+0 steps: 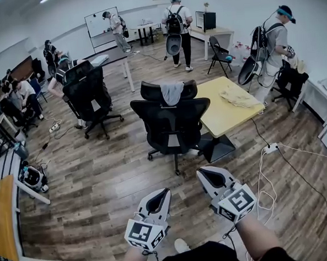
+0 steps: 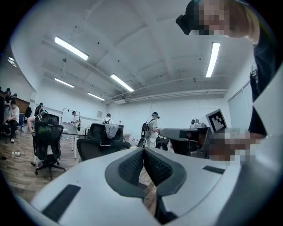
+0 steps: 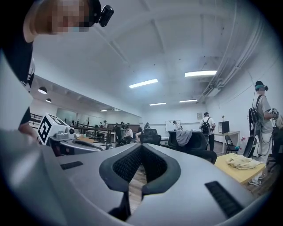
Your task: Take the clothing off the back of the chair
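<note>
A grey piece of clothing [image 1: 172, 92] hangs over the headrest of a black office chair [image 1: 171, 124] that stands in the middle of the room, its back toward me. The same garment [image 2: 111, 130] shows small in the left gripper view, and the clothing [image 3: 183, 137] also appears in the right gripper view. My left gripper [image 1: 162, 194] and right gripper [image 1: 212, 176] are both low in the head view, well short of the chair, pointing level at it. Both are shut with nothing between their pads.
A yellow table [image 1: 228, 104] with a pale cloth [image 1: 240, 96] stands right of the chair. A second black chair [image 1: 88, 96] is at the left. Several people stand or sit around the room. A power strip [image 1: 271, 147] and white cables lie on the wooden floor at right.
</note>
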`<move>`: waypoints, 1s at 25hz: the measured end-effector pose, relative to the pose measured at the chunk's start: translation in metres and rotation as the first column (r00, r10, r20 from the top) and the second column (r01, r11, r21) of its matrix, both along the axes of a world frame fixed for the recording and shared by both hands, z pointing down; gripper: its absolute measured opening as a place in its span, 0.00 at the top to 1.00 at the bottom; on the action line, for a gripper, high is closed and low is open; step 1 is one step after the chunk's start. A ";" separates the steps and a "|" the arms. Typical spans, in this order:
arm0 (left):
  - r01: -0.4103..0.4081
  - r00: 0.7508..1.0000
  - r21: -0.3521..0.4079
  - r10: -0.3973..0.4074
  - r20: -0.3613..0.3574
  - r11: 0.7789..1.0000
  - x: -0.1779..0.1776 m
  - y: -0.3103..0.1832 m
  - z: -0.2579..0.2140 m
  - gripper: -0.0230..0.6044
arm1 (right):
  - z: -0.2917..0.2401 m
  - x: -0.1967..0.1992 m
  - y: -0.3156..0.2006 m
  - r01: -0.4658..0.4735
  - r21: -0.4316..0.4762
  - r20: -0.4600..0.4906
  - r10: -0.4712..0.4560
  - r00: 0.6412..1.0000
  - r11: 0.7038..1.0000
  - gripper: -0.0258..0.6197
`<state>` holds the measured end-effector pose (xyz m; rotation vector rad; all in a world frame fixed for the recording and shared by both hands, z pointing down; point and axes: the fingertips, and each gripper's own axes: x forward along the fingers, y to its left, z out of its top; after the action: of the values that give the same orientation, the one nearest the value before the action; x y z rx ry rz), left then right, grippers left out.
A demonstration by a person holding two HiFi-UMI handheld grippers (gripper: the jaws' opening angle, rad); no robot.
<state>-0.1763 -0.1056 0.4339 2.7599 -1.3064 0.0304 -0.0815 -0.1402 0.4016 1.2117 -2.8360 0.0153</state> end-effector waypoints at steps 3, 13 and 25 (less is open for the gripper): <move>-0.012 1.000 0.013 0.012 0.003 1.000 -0.010 -0.005 -0.003 0.94 | -0.005 -0.010 -0.008 -0.016 0.010 -0.003 0.016 1.000 1.000 0.94; -0.001 0.999 0.015 0.002 -0.035 1.000 -0.028 -0.024 -0.008 0.93 | -0.011 -0.030 -0.046 -0.030 0.007 0.003 0.030 1.000 1.000 0.94; 0.029 0.999 0.007 -0.029 -0.025 1.000 -0.025 -0.090 -0.007 0.94 | -0.009 -0.030 -0.126 -0.022 -0.007 0.027 0.022 0.999 1.000 0.93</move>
<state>-0.2009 -0.1952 0.4269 2.7382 -1.3425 -0.0104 -0.1110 -0.2662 0.3930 1.2508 -2.8434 0.0423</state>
